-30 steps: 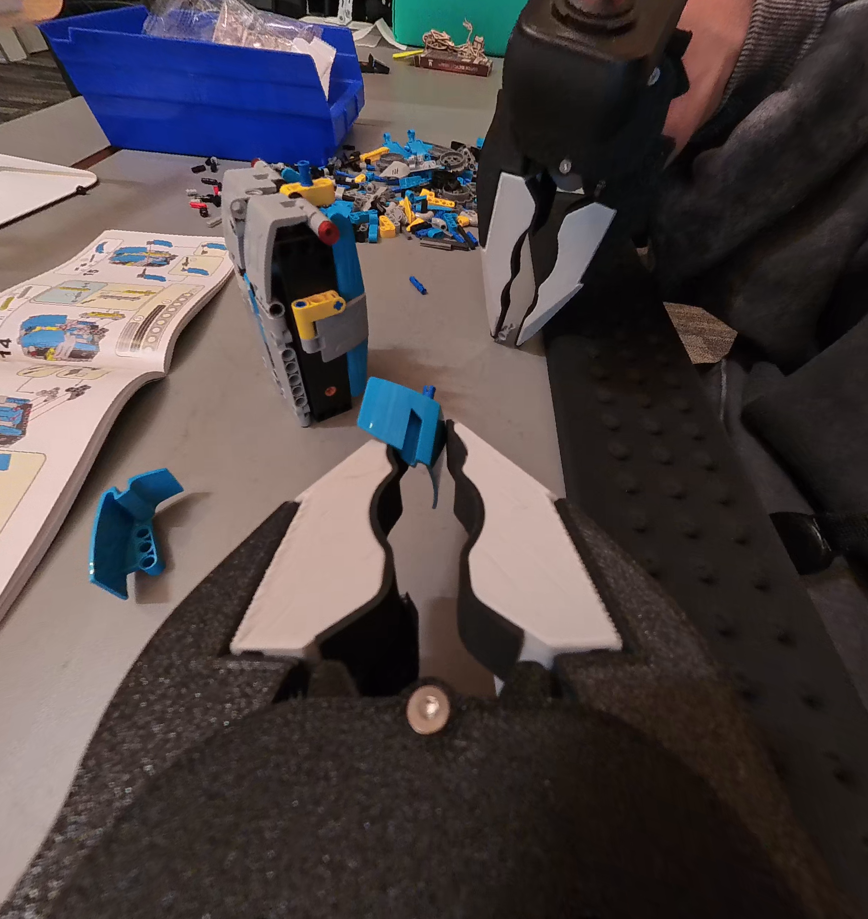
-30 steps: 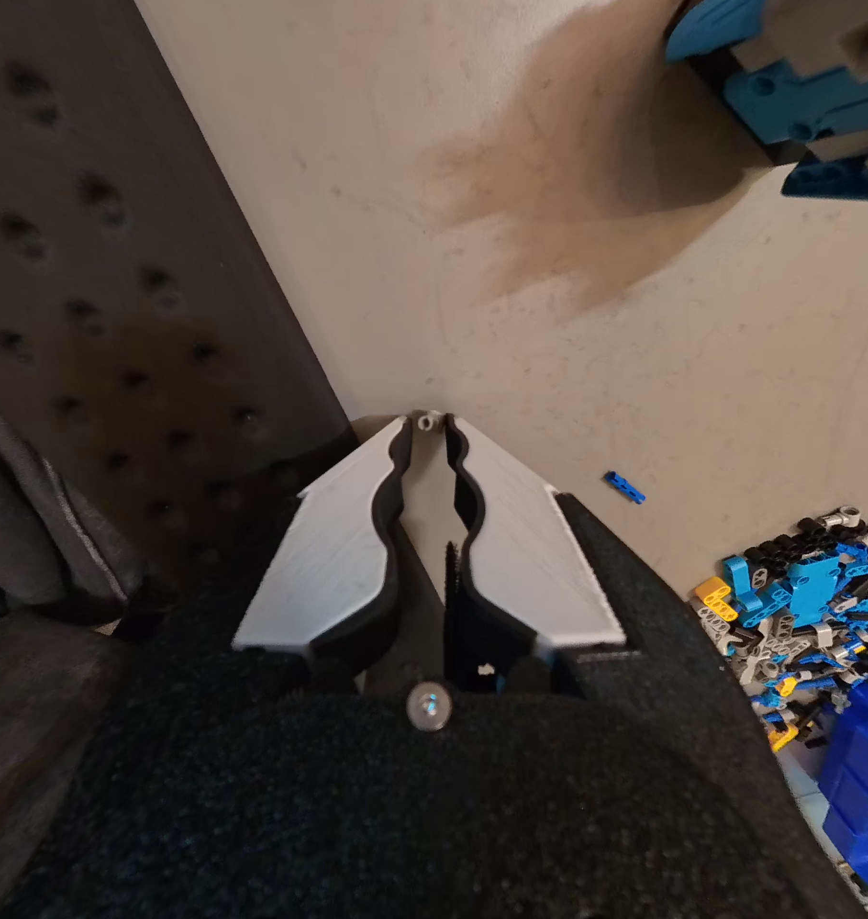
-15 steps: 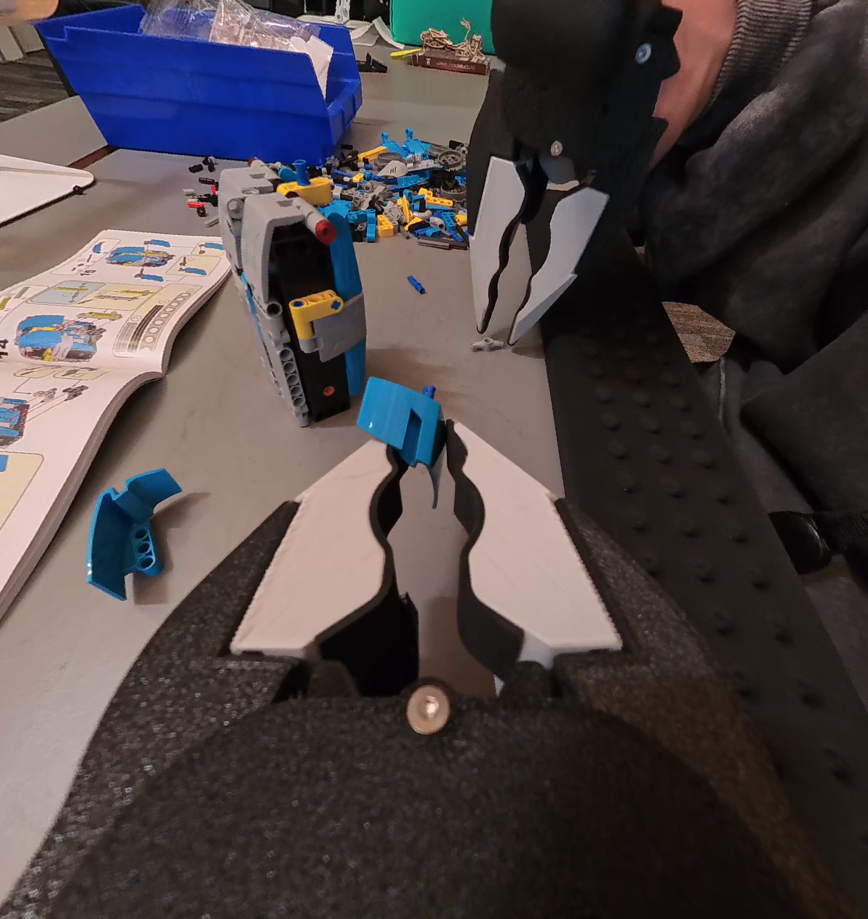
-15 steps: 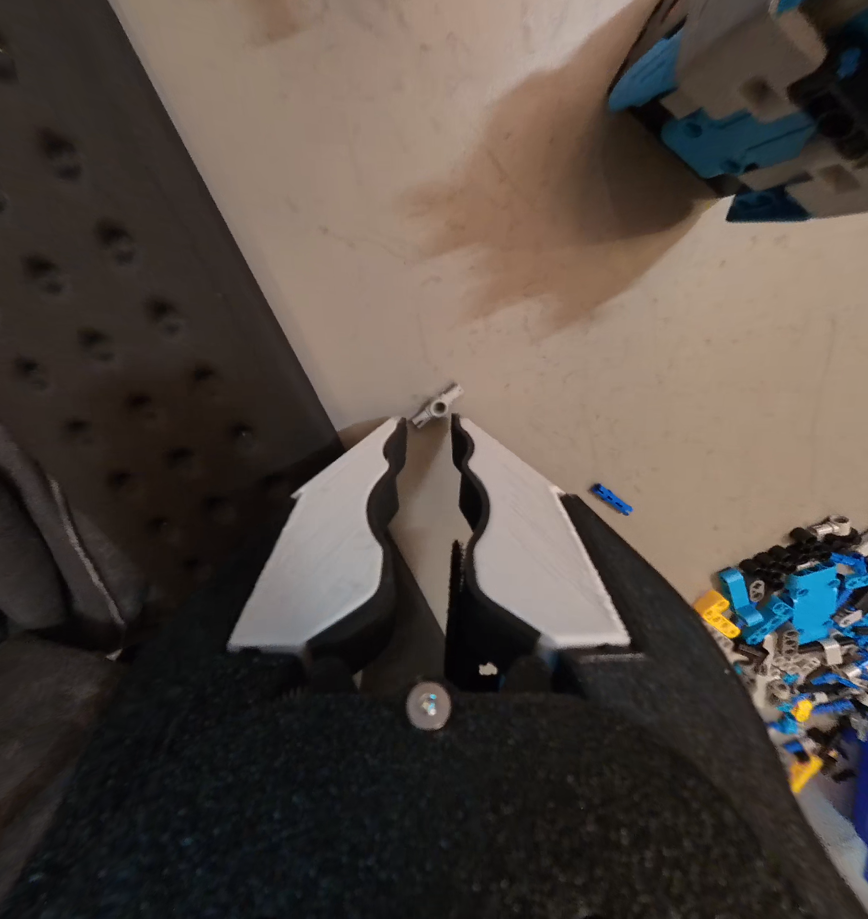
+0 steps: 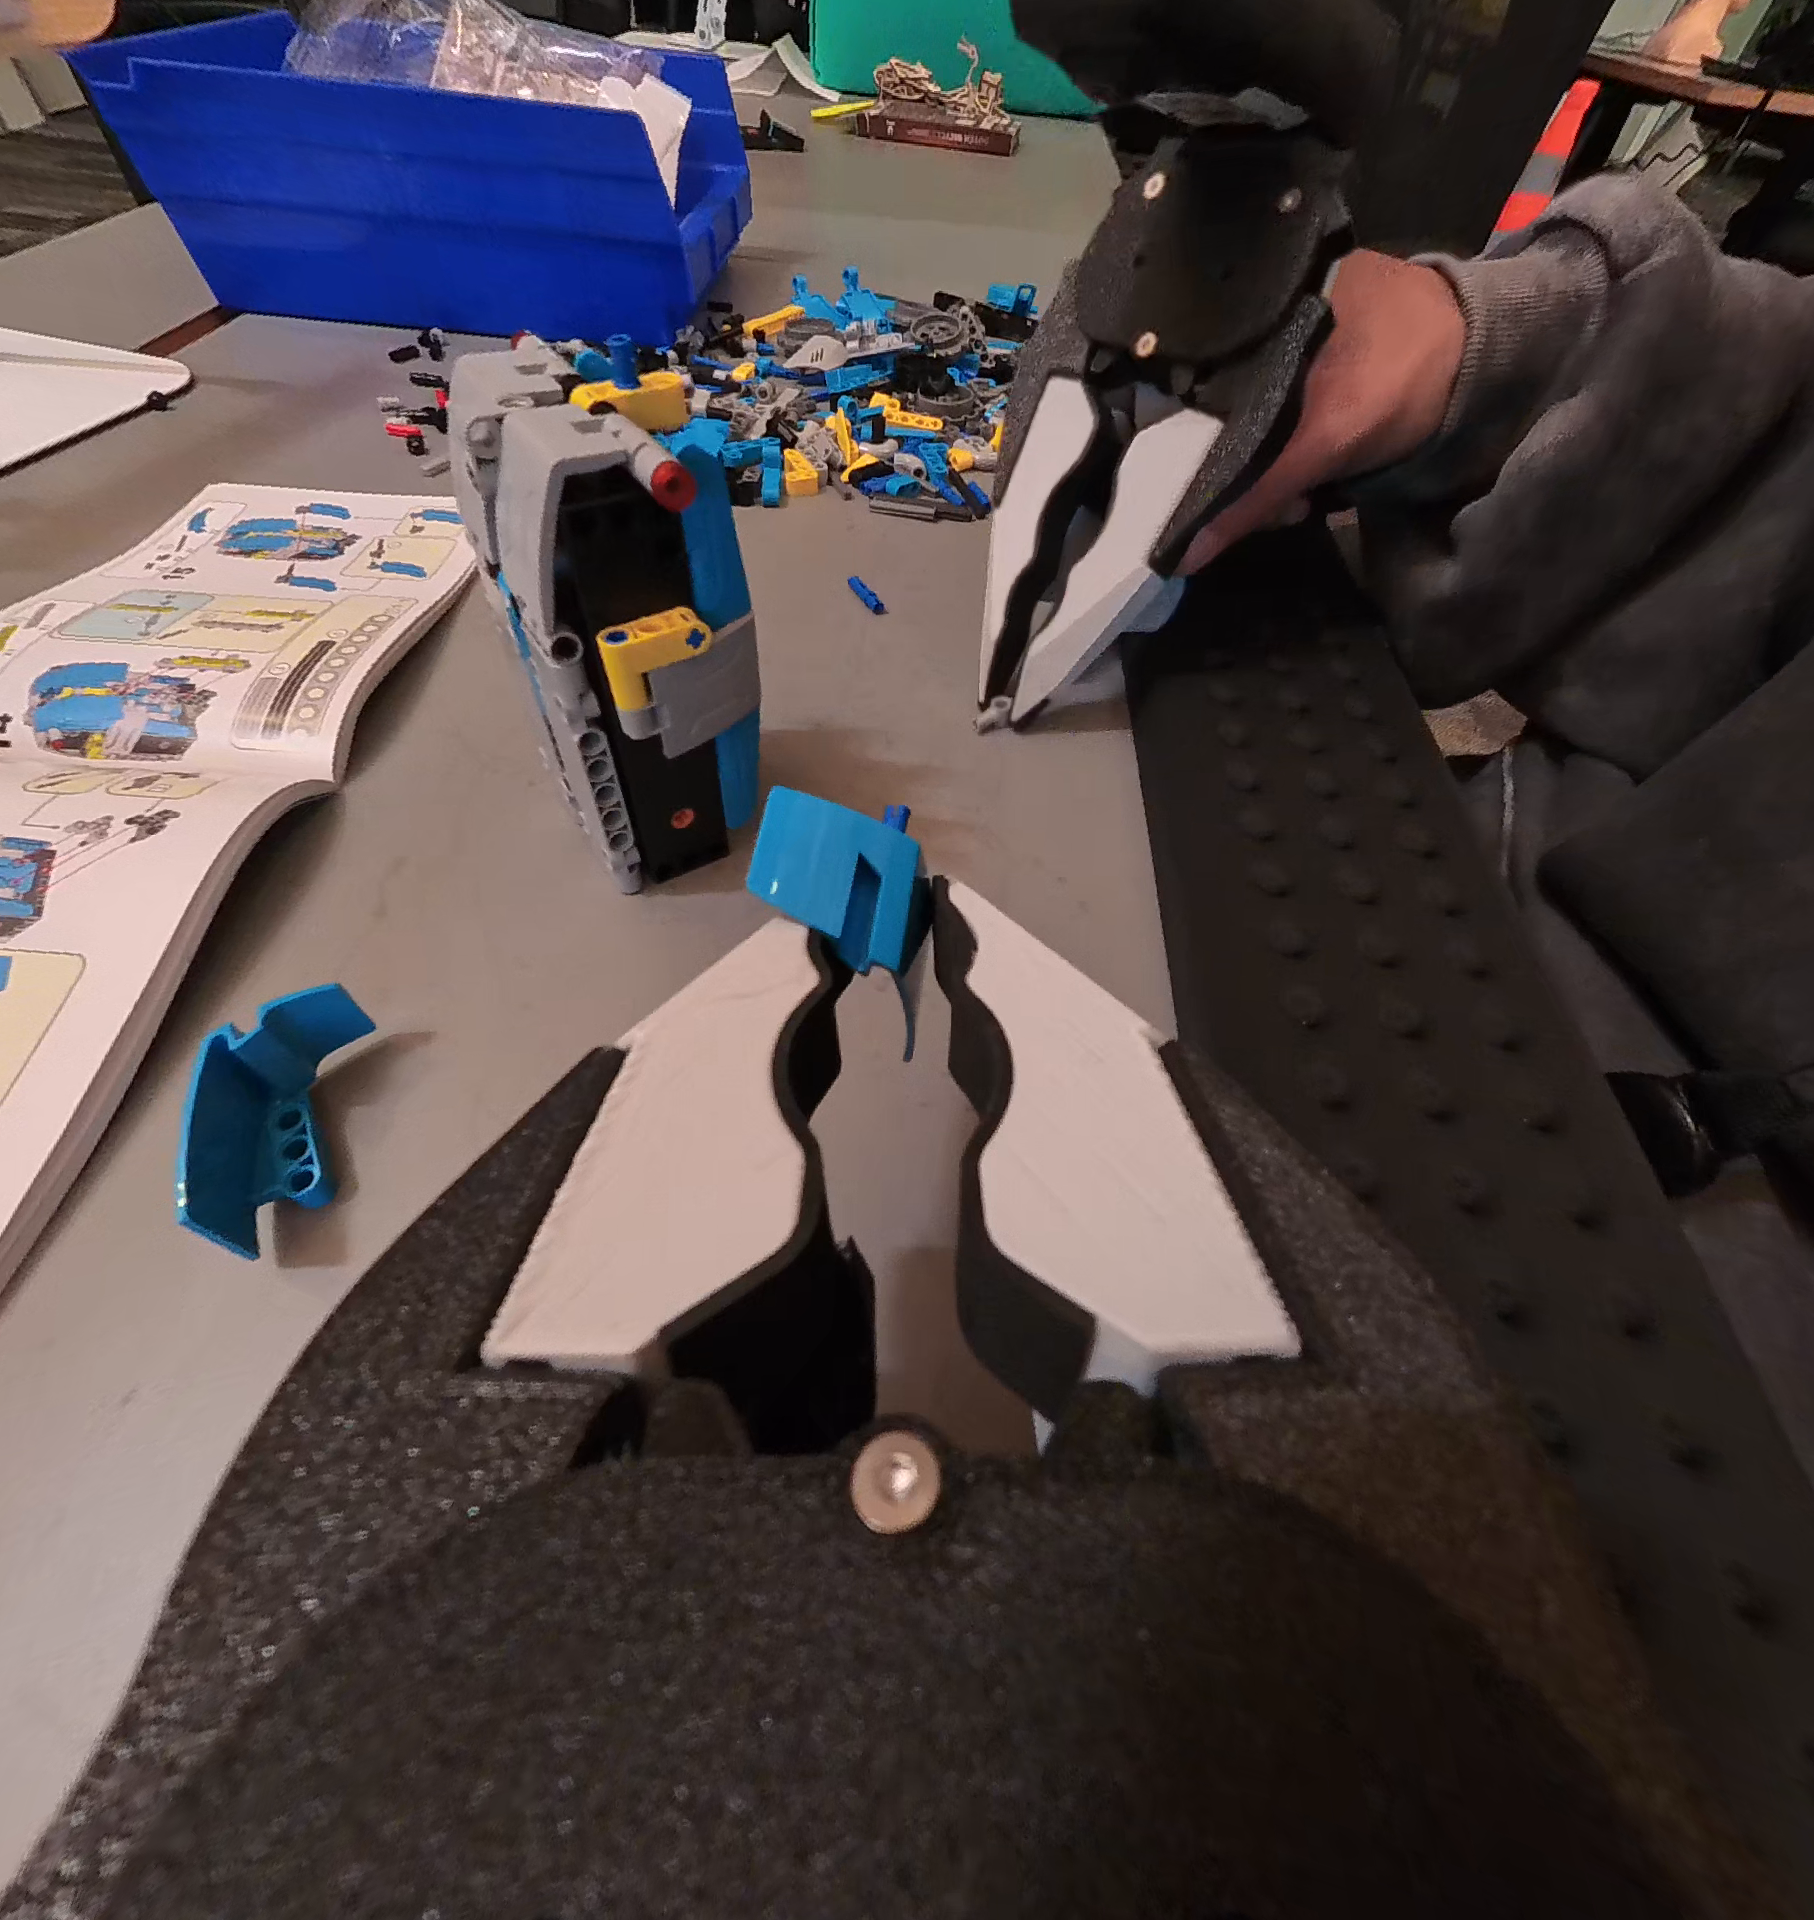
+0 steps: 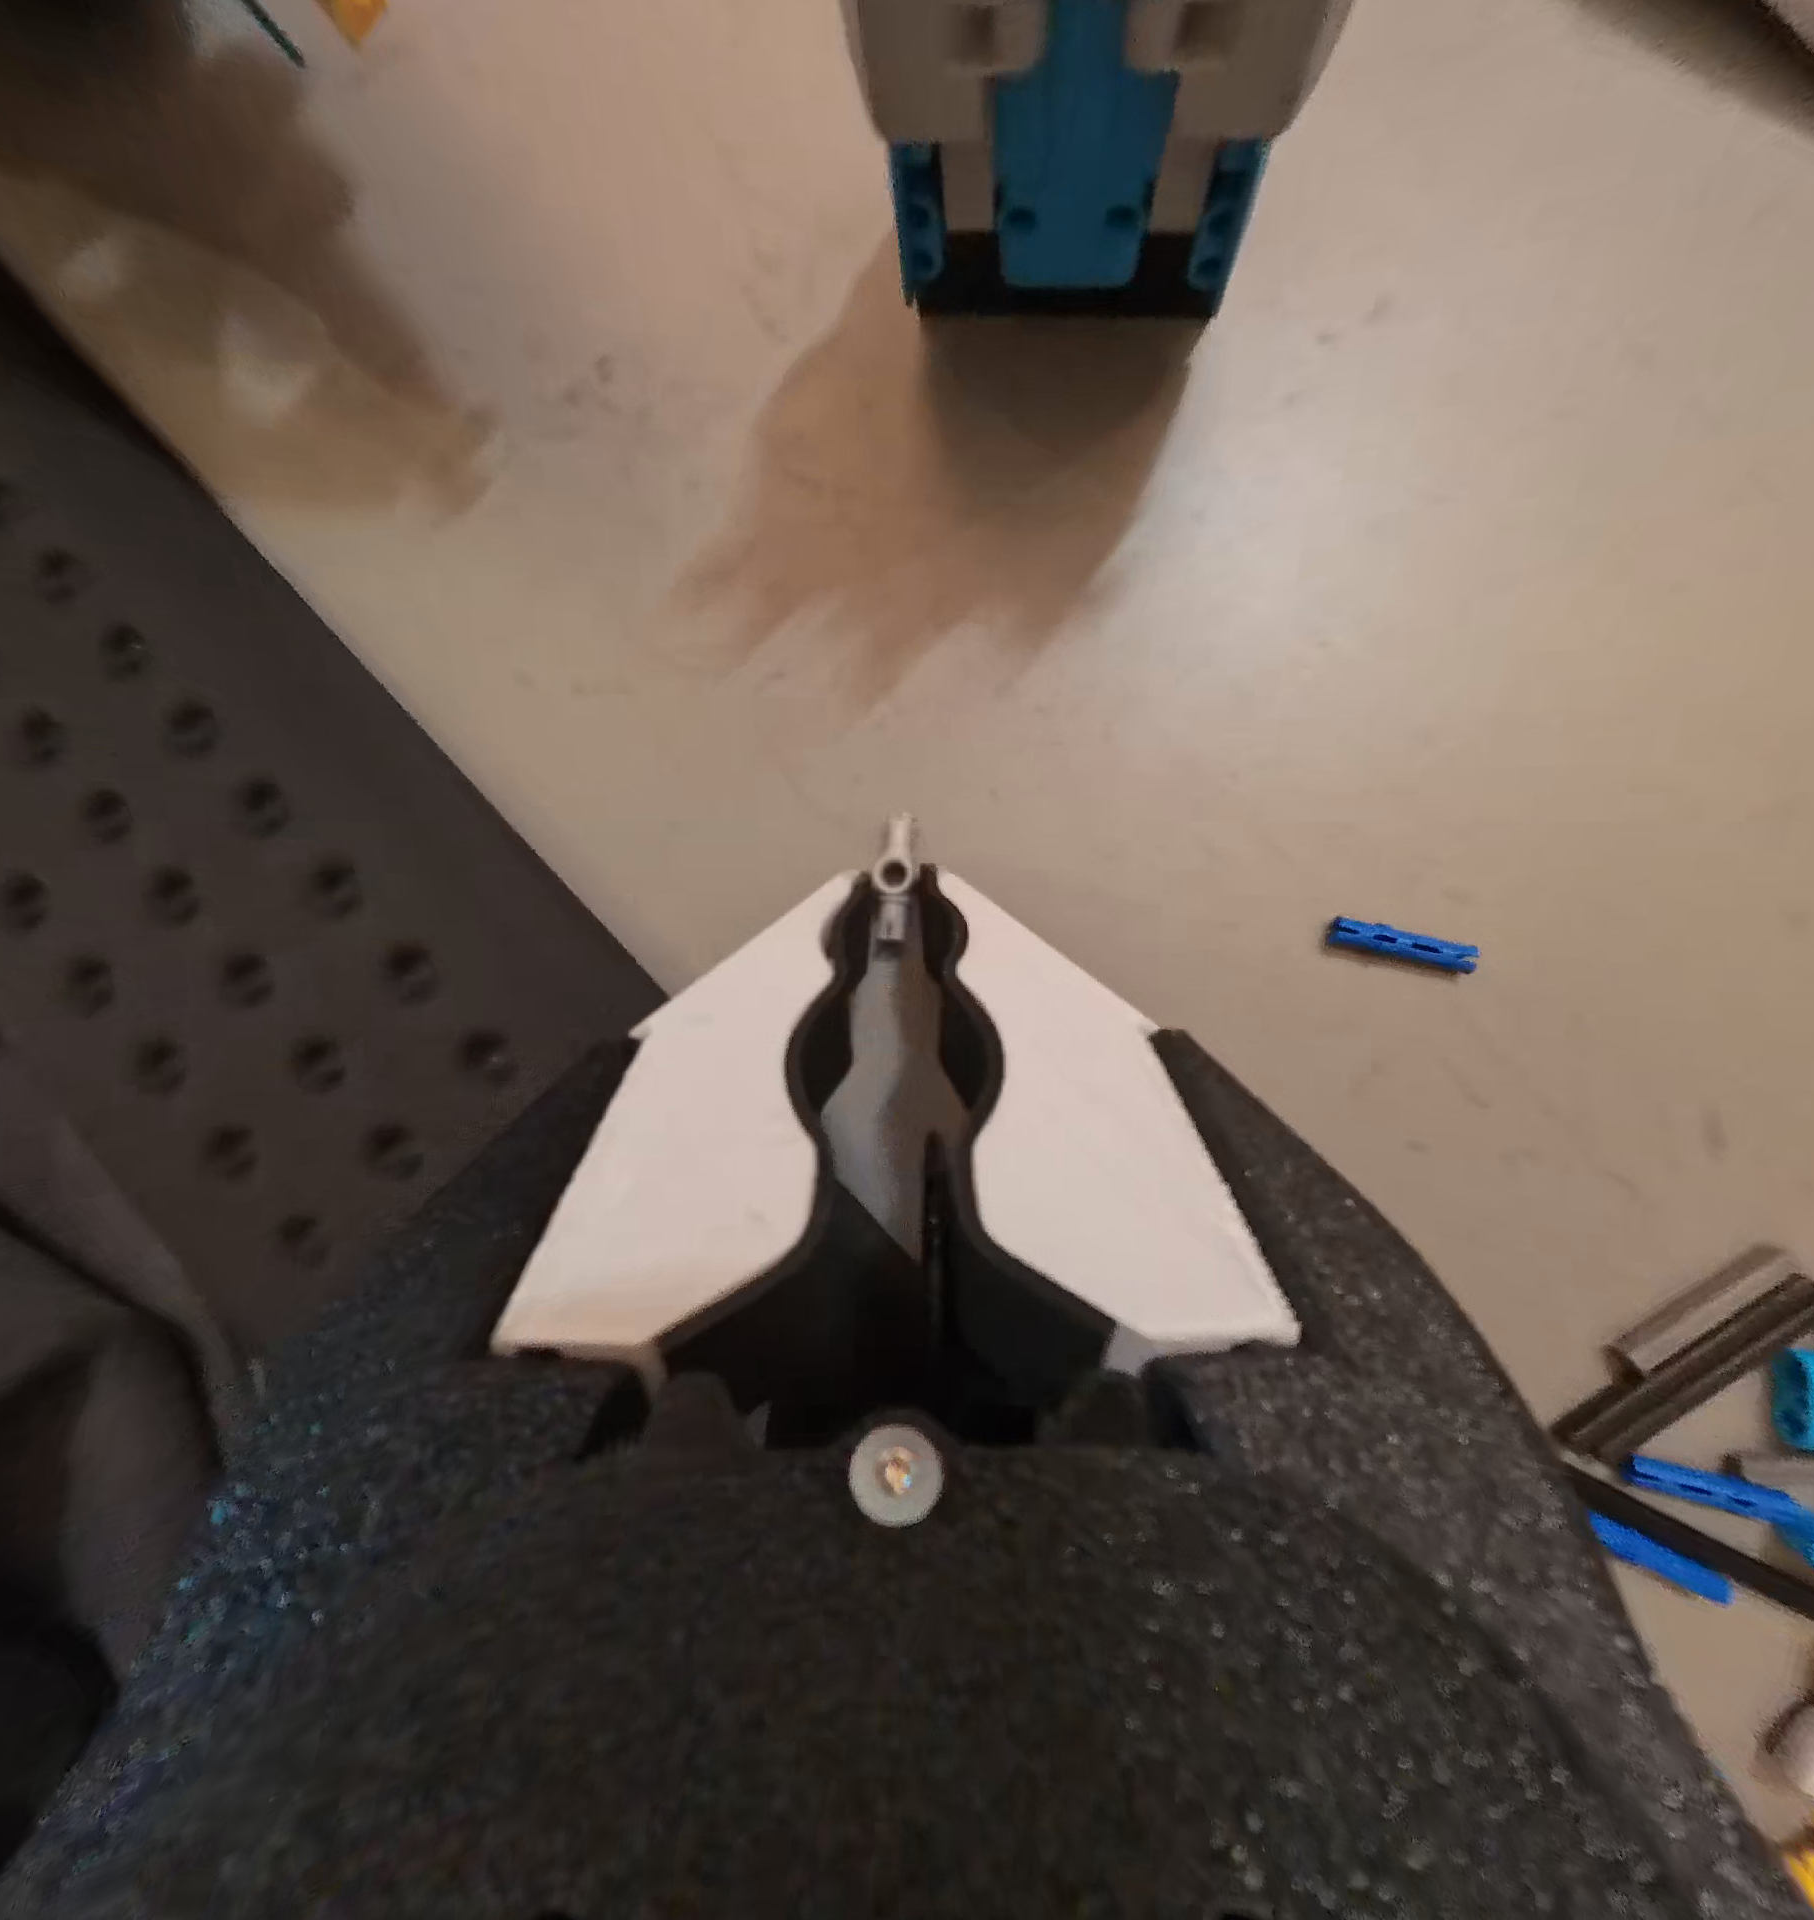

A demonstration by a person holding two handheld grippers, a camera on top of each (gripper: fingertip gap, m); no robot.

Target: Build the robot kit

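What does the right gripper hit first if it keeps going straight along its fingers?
Likely the grey tabletop. The right gripper, shut on a small grey connector piece, points steeply down at it, tips close to the surface near the black dimpled mat. The brick model stands farther ahead; depth is unclear.

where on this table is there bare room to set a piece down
Bare table lies between the open booklet, the upright brick model and the loose blue curved panel. Another clear strip runs between the model and the right claw, holding only one small blue pin. It is crowded behind, at the loose parts pile by the blue bin.
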